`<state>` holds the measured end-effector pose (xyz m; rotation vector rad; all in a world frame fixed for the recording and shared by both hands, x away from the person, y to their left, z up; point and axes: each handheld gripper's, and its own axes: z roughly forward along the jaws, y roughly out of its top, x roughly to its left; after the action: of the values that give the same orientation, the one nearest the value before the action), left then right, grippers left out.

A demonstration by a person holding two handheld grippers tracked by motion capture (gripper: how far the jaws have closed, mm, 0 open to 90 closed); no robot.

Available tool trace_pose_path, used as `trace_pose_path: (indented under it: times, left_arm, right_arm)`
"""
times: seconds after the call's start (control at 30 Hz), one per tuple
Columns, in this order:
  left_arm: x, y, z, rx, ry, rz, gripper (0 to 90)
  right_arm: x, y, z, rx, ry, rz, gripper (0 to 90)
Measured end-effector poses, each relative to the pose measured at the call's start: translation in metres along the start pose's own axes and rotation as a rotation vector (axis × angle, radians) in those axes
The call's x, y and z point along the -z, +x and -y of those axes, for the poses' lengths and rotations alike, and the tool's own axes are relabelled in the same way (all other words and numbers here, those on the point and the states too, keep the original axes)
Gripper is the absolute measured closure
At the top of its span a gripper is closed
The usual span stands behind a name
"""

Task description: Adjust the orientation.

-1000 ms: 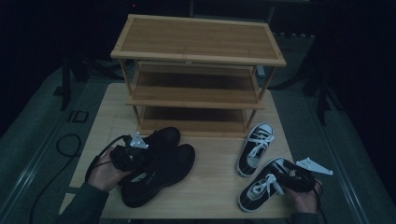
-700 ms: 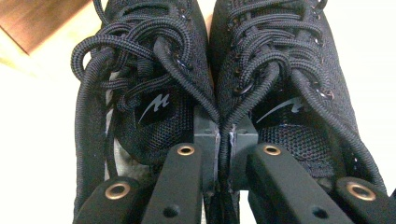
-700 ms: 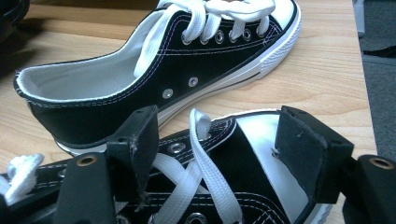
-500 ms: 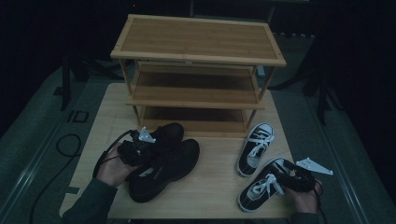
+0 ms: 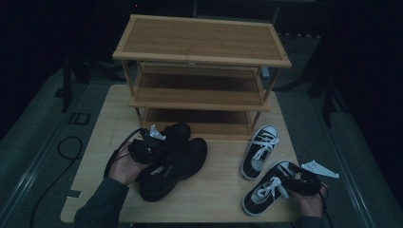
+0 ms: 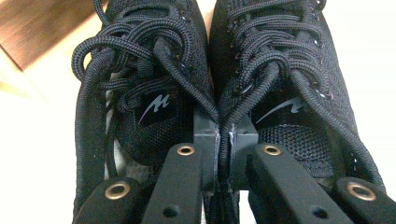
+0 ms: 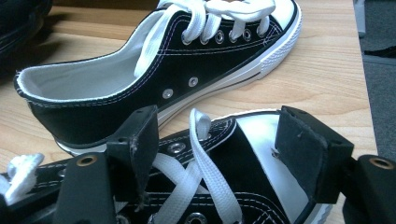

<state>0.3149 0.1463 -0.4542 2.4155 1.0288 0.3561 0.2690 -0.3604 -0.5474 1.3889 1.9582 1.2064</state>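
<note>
The left gripper (image 6: 219, 154) has its jaws almost together, and they pinch the two inner collars of the pair of black mesh lace-up shoes (image 5: 173, 159), one collar on each side of the narrow gap. In the high view this pair is at the front left of the light wooden table (image 5: 223, 194), just before the lowest shelf of the three-level bamboo shoe rack (image 5: 202, 61).

The risk I see is that both shoes hang on one small pinch of soft fabric. If the hand tilts or moves quickly, one collar can slide out and that shoe falls, or the pair swings and the toes hit the front edge of the rack shelf. The loose laces can also catch on the jaws.

The long axis of the black pair runs from heel at the gripper to toes, up and to the right in the high view, toward the rack.

The right gripper (image 7: 224, 154) stands with its jaws apart, on both sides of the near black canvas sneaker with white laces (image 5: 271, 185); I judge that the pads do not press yet. If it closes on the laces alone, the sneaker can slip. The second black-and-white sneaker (image 5: 259, 149) lies just beside it, with the toe toward the rack.
</note>
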Motion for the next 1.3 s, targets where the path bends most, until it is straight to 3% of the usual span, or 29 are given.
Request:
trace_pose_path:
  times: [0.5,1.3]
  left_arm:
    - [-0.016,-0.003,-0.019,0.026,0.005,-0.017,85.7]
    - [-0.032,-0.001,-0.037,0.085,-0.003,-0.062,85.7]
  right_arm:
    - [0.000,0.000,0.000,0.000,-0.003,-0.002,30.2]
    - [0.000,-0.001,0.000,0.000,-0.003,-0.005,30.1]
